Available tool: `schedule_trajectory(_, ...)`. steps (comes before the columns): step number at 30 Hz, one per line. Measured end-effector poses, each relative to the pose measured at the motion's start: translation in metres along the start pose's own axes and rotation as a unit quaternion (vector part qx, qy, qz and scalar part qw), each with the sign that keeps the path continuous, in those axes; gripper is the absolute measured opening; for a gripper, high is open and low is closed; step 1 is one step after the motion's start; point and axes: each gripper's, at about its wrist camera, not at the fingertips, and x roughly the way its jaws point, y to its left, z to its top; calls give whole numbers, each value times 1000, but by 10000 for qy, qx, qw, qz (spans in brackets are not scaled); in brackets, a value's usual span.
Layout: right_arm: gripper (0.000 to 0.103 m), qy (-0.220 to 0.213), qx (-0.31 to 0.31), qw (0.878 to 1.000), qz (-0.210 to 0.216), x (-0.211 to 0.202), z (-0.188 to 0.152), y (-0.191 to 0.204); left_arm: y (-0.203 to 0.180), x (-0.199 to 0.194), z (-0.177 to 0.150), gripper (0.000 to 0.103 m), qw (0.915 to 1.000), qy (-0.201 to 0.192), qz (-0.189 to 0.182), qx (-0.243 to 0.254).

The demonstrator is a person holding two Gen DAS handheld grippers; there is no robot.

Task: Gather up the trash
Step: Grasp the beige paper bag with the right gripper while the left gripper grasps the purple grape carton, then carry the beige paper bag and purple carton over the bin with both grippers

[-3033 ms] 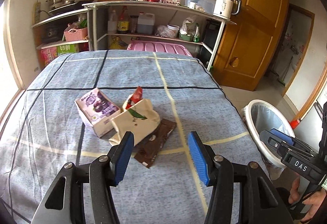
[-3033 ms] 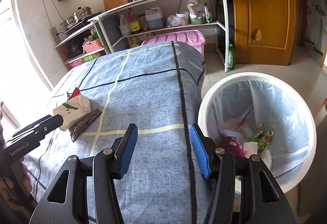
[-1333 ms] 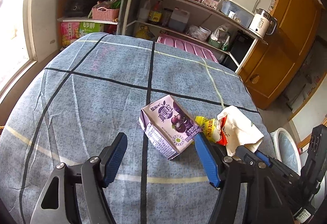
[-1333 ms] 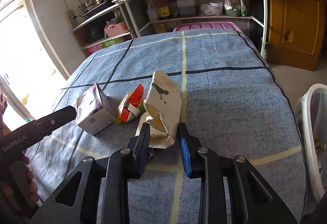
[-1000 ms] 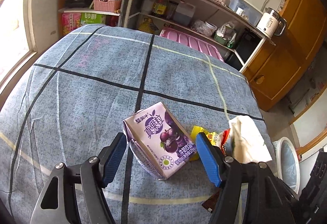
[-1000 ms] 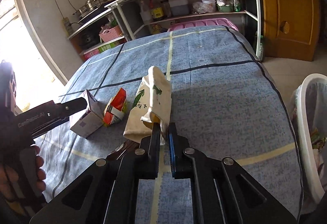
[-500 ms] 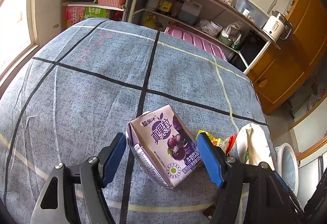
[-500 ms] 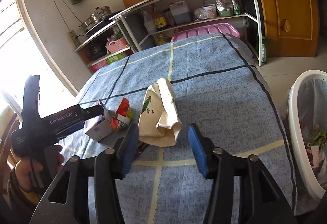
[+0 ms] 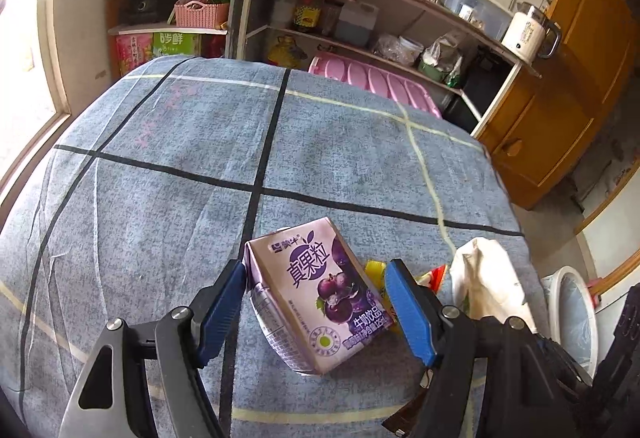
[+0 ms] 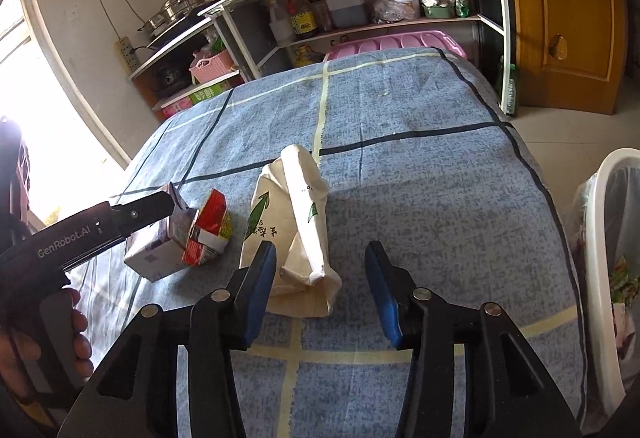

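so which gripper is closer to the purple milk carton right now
Left. The left gripper straddles the purple milk carton, jaws open on either side. The right gripper sits at the white paper bag, beyond the red snack wrapper.

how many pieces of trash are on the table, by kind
drink carton: 1
red and yellow snack wrapper: 1
cream paper bag: 1
dark brown wrapper, only a corner showing: 1
total: 4
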Motion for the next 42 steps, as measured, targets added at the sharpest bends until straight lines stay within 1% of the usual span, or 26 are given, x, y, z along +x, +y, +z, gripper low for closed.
schedule_trajectory(1,44,2,-9,10000,10,0,0,0,0,5,0,72,9999,83,71,-6)
schedule_trajectory(5,29,-38,-13,10000,34,-2,0,1,5,16,-4,73,9997,215,-1,-109)
schedule_trajectory(6,29,-56,-2,10000,48,-3,-1,0,8,17,-6,73,9995,267,7,-175)
schedule_trajectory(8,26,-98,2,9999,67,-4,-1,0,9,14,-9,71,9997,164,24,-169)
schedule_trajectory(9,22,-121,0,9999,78,-5,-1,0,8,12,-10,70,9998,136,58,-131)
schedule_trajectory(12,21,-172,-6,9998,97,-8,-1,0,10,10,-11,65,9999,116,-7,-120)
schedule_trajectory(14,20,-202,3,9997,101,-10,-2,0,10,6,-12,63,9999,58,40,-98)
schedule_trajectory(16,20,-244,19,9997,98,-13,-2,-2,8,1,-13,63,9999,-51,100,-5)
schedule_trajectory(23,20,-425,19,9991,78,-31,-4,-2,5,-18,-18,62,9998,-184,-32,31)
schedule_trajectory(26,20,-482,6,9988,89,-41,-5,-3,-1,-30,-23,62,9995,-285,-56,102)
schedule_trajectory(28,20,-525,-36,9986,35,-48,-7,-4,-5,-38,-27,62,9993,-332,-135,116)
schedule_trajectory(31,20,-618,-63,9981,-7,-61,-10,-7,-16,-51,-33,62,9984,-472,-65,303)
schedule_trajectory(34,20,-680,-52,9977,5,-73,-13,-13,-29,-61,-39,62,9975,-503,-235,443)
schedule_trajectory(37,20,-749,-2,9972,-32,-83,-16,-21,-45,-68,-46,62,9960,-542,-276,648)
schedule_trajectory(39,20,-794,59,9968,-77,-90,-18,-28,-55,-72,-51,62,9953,-525,-417,704)
schedule_trajectory(42,20,-855,148,9962,-111,-102,-21,-39,-72,-77,-57,62,9934,-553,-493,871)
